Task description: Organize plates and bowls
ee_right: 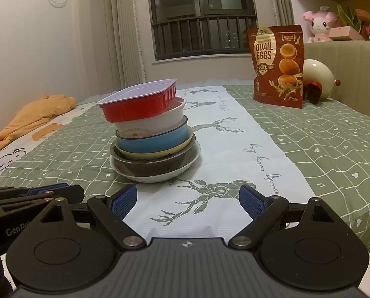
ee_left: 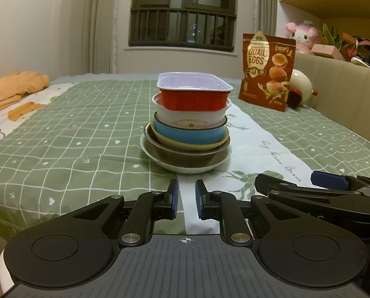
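Only the right view shows the red tray (ee_right: 137,105) tilting atop the stack; left gripper (ee_left: 186,202) barely parted, right gripper (ee_right: 188,202) wide, both empty.

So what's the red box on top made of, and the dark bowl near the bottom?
The red box looks like thin foil or plastic: ribbed, crimped walls, a rolled rim and a shiny pale inside. The dark bowl looks like metal, likely steel: thin rim, dull grey-brown sheen. Neither is certain from here.
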The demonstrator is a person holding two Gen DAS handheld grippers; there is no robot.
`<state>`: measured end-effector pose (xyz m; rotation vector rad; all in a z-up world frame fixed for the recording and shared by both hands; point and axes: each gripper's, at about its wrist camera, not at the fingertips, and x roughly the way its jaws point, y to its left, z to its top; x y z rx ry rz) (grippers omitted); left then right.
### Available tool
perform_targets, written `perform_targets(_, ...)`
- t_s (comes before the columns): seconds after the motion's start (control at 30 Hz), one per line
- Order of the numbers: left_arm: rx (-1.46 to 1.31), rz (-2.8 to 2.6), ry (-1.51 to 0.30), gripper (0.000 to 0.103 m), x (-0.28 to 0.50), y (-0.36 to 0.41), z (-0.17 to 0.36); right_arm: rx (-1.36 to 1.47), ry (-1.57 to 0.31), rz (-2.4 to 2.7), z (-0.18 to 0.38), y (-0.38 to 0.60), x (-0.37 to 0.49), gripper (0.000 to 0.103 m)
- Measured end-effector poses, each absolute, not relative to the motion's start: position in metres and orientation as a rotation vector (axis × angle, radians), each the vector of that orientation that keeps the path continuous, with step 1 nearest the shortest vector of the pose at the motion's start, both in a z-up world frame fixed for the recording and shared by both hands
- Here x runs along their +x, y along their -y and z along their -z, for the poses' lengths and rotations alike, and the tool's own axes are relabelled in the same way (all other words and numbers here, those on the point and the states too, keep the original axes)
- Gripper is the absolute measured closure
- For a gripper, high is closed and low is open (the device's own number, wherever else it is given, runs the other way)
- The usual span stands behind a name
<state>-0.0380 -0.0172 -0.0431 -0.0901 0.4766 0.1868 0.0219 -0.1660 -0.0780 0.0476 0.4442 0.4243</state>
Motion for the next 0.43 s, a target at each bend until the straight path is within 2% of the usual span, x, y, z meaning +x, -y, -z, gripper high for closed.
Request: perform_targets(0.43,-0.078,-0.215,-0.526,0.085,-0.007,0.003,0.054,0.109,-0.473,-0.432,0.086,0.178,0.050,0.013)
